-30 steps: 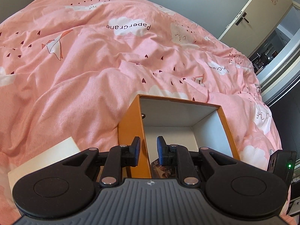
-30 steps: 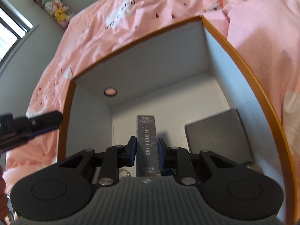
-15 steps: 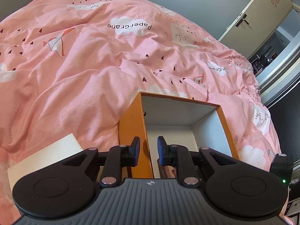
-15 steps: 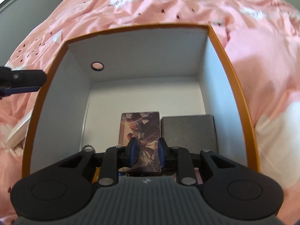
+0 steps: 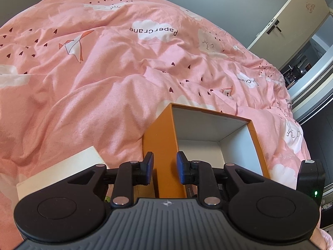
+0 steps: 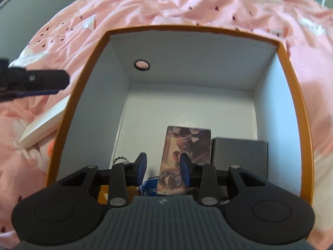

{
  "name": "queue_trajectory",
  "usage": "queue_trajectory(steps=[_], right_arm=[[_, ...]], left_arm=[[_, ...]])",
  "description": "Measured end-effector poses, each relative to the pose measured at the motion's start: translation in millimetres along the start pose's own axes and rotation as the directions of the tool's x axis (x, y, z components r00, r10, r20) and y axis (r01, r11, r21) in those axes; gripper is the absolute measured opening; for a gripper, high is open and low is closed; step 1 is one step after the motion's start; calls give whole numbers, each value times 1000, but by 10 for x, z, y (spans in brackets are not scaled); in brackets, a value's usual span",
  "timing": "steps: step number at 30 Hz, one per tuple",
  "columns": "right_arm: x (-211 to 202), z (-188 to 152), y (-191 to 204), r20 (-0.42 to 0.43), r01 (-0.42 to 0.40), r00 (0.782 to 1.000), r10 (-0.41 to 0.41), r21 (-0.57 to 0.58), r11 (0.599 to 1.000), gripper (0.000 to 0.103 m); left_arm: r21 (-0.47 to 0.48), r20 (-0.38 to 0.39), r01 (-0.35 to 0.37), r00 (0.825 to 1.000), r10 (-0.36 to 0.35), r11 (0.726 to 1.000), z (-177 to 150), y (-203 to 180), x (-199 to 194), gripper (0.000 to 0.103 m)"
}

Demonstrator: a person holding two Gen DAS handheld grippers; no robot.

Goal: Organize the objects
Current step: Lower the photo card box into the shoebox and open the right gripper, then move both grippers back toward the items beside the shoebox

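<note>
An orange box with a white inside (image 6: 291,66) sits on the pink bed; it also shows in the left wrist view (image 5: 160,145). In it lie a photo card pack with printed art (image 6: 183,145), a grey box (image 6: 239,156) to its right, a blue item (image 6: 148,189) and a metal ring (image 6: 119,159). My right gripper (image 6: 163,169) is open above the box, its fingers apart, empty, with the pack below it. My left gripper (image 5: 164,168) is open and straddles the box's left wall without clamping it.
A white flat box (image 5: 62,170) lies on the bed left of the orange box; it also shows in the right wrist view (image 6: 45,123). An orange object (image 6: 51,149) peeks out beside the box. The pink duvet (image 5: 104,73) is rumpled. A door (image 5: 287,20) stands at the far right.
My right gripper has opened and let go of the photo card pack, which now lies flat in the box. The right gripper has drawn back and up. The left gripper has risen slightly.
</note>
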State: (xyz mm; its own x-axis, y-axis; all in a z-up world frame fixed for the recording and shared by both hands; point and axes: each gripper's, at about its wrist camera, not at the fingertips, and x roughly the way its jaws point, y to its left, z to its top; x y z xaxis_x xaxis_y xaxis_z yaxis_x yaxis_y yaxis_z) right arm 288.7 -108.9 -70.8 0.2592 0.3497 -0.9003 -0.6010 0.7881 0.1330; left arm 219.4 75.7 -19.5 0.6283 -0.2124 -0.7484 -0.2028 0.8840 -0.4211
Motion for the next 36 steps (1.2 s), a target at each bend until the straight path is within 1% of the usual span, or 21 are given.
queue_trajectory(steps=[2,6,8,9,10,12,14,15,16,18,19,23,25,29,31,33,36], right_arm=[[24,34,7,0,20,1000,-20,-23,1000,37],[126,196,87,13,57,998,-55,-127,990,37],[202,276,119,13,58,998,-57,-179,982,43],[243,308,143,14,63,998,-62,-215,974,51],[286,341,171,17,71,997,-69,-258,963,57],[358,377,201,4,75,997,-78,-340,937,58],[444,405,209,-34,73,995,-93,-384,920,57],[470,403,207,-47,72,994,-100,-408,910,54],[483,390,204,-56,72,993,-107,-435,897,53],[485,333,204,-59,79,991,-124,-498,863,53],[472,315,207,-62,63,992,-110,-514,855,53],[455,296,199,-78,41,992,-98,-536,843,51],[457,306,197,-82,45,991,-103,-525,850,50],[468,291,226,-82,44,991,-105,-542,839,50],[463,303,228,-78,49,991,-107,-534,844,50],[424,297,228,-48,64,993,-105,-525,849,50],[270,282,216,-19,55,997,-72,-478,876,51]], left_arm=[[-7,-8,6,1000,-6,1000,-7,19,16,27],[-9,-14,13,1000,-13,1000,-16,26,32,27],[-9,-11,13,1000,-13,1000,-21,37,34,27],[-10,-12,11,1000,-11,1000,-22,43,38,27],[-11,-13,10,1000,-10,1000,-21,48,43,27],[-12,-17,7,1000,-7,1000,-23,62,56,27],[-15,-20,6,1000,-6,1000,-25,79,68,28],[-16,-21,6,1000,-7,1000,-27,88,72,28],[-17,-23,6,1000,-6,1000,-30,98,74,28],[-21,-28,4,1000,-5,1000,-33,122,83,28],[-24,-30,3,1000,-3,1000,-36,134,89,28],[-33,-38,0,999,-2,999,-49,159,105,28],[-32,-38,5,999,-7,999,-55,161,86,28],[-33,-29,3,1000,-4,999,-59,167,33,28],[-31,-26,-1,1000,0,1000,-66,171,0,29],[-28,-21,-5,1000,5,1000,-79,171,-44,29],[-19,-14,-16,1000,15,1000,-123,162,-125,31]])
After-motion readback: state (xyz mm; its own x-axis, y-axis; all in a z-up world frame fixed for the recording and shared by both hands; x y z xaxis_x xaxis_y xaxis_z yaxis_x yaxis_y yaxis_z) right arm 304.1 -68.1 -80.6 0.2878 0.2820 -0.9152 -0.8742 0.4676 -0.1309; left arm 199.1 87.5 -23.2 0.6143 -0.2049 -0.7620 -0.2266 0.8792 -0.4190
